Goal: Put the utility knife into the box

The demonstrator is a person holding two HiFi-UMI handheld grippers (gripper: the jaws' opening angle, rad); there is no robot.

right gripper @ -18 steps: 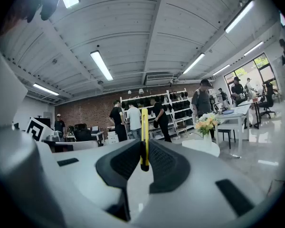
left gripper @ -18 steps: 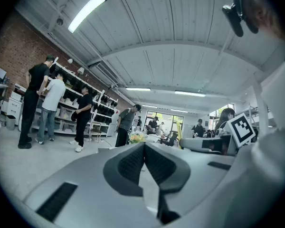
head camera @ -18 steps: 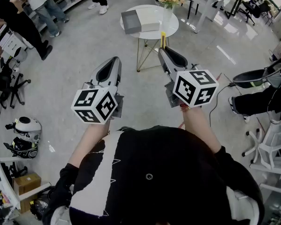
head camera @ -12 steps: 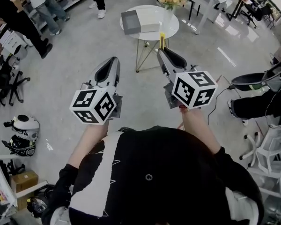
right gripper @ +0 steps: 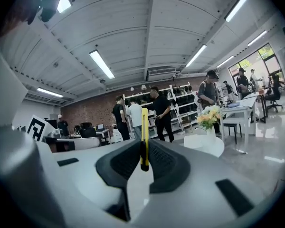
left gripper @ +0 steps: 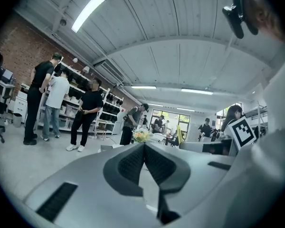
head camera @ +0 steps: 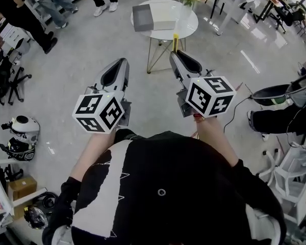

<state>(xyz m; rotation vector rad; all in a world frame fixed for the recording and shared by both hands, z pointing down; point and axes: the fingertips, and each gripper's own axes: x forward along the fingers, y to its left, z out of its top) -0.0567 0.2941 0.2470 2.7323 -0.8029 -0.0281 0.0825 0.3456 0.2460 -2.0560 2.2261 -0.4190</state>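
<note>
Holding the knife in the right gripper, jaws clenched on its yellow body. The knife stands on edge between the pads, its long axis running out along the jaws and its far end poking past the tips toward the table. The box sits on that round table, ahead and slightly left of the right gripper, well apart from it. Left gripper is pressed closed on nothing, level with the right and about as far from the box. Judgement: the carrying arm must reach forward and a little left, then bring the knife's long axis down along the box.
</note>
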